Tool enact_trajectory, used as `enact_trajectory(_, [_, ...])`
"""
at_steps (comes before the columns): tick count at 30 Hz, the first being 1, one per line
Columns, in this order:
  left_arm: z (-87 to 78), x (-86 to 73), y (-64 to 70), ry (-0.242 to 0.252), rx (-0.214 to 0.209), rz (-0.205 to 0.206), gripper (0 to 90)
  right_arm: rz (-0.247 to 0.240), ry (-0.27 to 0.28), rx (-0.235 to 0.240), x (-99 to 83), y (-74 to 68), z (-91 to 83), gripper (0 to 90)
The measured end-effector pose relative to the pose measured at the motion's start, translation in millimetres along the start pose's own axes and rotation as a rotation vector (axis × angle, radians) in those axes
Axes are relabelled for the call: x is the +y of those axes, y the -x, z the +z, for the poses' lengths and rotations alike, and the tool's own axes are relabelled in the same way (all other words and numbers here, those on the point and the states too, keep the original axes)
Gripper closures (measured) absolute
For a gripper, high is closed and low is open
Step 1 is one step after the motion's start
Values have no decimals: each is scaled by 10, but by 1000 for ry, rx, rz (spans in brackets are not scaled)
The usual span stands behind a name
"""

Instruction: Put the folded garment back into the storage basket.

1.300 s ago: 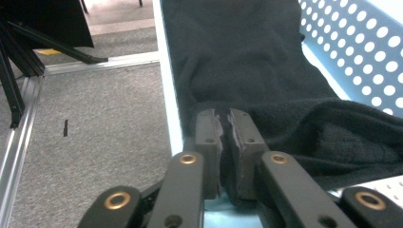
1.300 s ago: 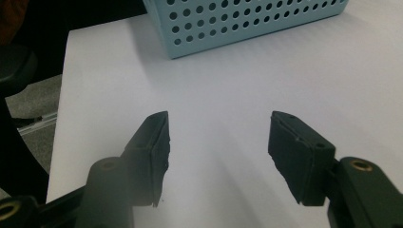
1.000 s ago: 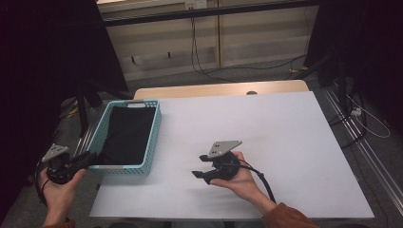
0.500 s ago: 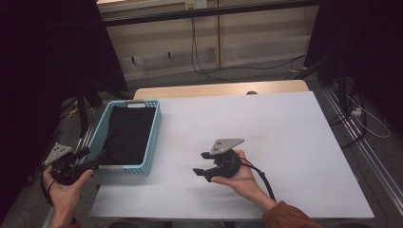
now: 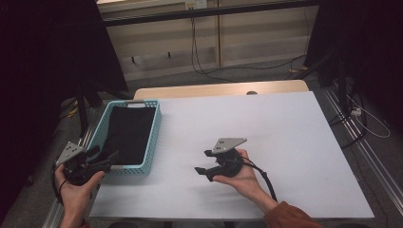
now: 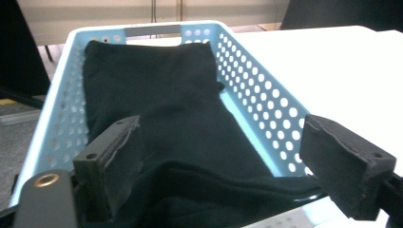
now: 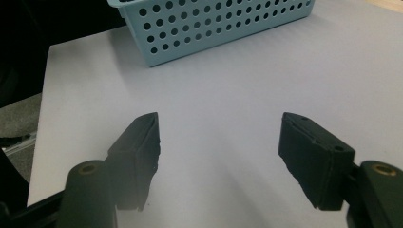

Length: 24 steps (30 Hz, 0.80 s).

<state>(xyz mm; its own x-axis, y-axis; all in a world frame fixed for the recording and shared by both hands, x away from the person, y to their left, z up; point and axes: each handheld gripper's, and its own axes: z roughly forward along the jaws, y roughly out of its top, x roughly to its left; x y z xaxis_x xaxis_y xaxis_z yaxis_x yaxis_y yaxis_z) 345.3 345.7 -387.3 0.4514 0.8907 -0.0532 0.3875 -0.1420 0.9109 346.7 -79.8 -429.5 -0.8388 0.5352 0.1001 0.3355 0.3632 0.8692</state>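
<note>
Black cloth (image 6: 166, 123) in basket (image 6: 266, 104); left hand-held gripper (image 6: 228, 166) just before it, jaws apart

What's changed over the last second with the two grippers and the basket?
The left hand-held gripper has moved toward the near end of the blue basket, jaws open over the black cloth. Nothing was gripped. The right hand-held gripper stays open over the table; basket and cloth unmoved.

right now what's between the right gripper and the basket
Bare white table only, seen in the high view; the right gripper points its open jaws toward the blue basket.
</note>
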Motion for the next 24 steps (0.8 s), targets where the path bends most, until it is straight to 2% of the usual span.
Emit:
enact_trajectory(5, [64,9,96,6,-16,13,97,9,9,-31,0,6,-22,264])
enact_trajectory(7, [85,22,128,17,-41,17,82,8,10,-46,-2,16,-37,257])
enact_trajectory(9, [97,43,168,13,-50,40,78,12,16,-65,-3,25,-49,235])
enact_trajectory(17, [138,108,349,39,-87,52,54,30,35,-105,-18,34,-87,169])
enact_trajectory(19, [154,114,392,27,-117,68,46,38,38,-107,-28,39,-100,133])
enact_trajectory(21, [181,114,442,23,-143,58,46,41,35,-108,-42,41,-120,95])
enact_trajectory(24, [215,113,532,14,-170,91,46,46,46,-114,-61,40,-176,80])
